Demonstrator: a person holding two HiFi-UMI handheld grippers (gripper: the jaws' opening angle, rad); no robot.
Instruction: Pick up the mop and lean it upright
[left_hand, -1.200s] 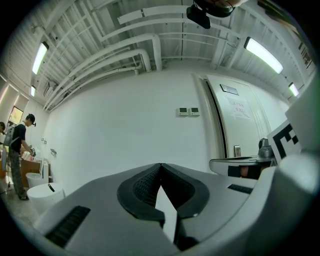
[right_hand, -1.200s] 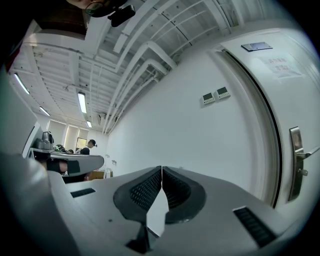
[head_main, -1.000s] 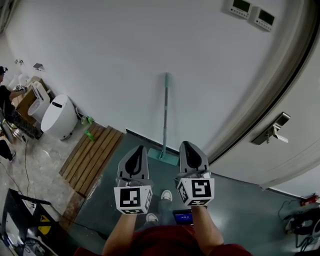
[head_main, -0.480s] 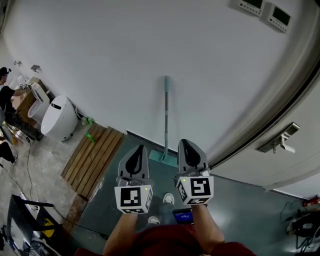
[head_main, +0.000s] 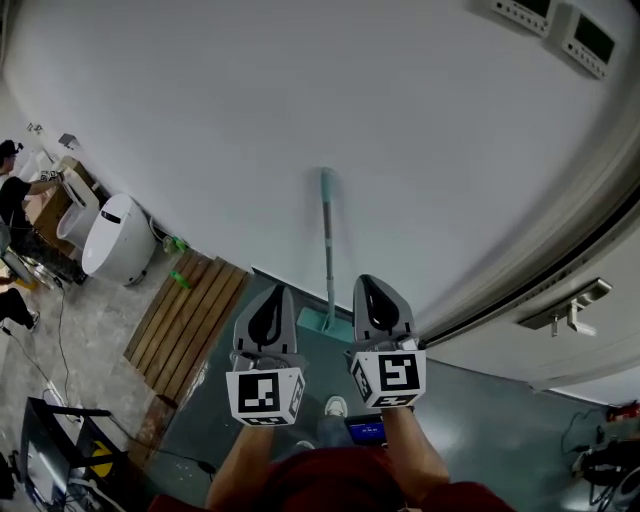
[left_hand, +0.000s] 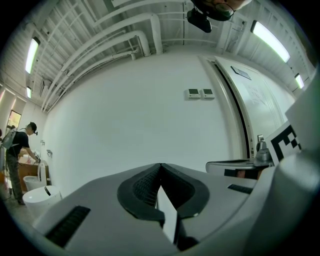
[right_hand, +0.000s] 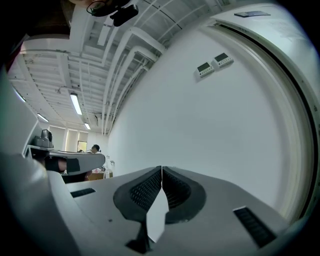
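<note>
**Mop already upright on the wall, dead ahead, both grippers empty**

Both grippers are closed with nothing held. The left gripper (left_hand: 159, 167) has its pads meeting at the tips with only wall behind them, and the right gripper (right_hand: 161, 170) looks the same. Neither gripper view shows the mop.

In the head view the mop (head_main: 328, 245) stands against the white wall (head_main: 300, 120). Its handle runs near-vertical and its head (head_main: 325, 320) sits on the dark floor (head_main: 480, 420) at the wall's foot.

The key relation is that the mop is straight ahead, in the gap between the left gripper (head_main: 268, 300) and the right gripper (head_main: 375, 290). It sits a bit nearer the right one, so we'd take any grab with the right. The long axis points up the wall, so the jaws would have to open and close across the handle from the side.

We read the lean as already achieved. The remaining risk is knocking the handle sideways along the wall.

The slatted wooden platform (head_main: 185, 310) and the toilet (head_main: 112, 235) are well apart to the left.
</note>
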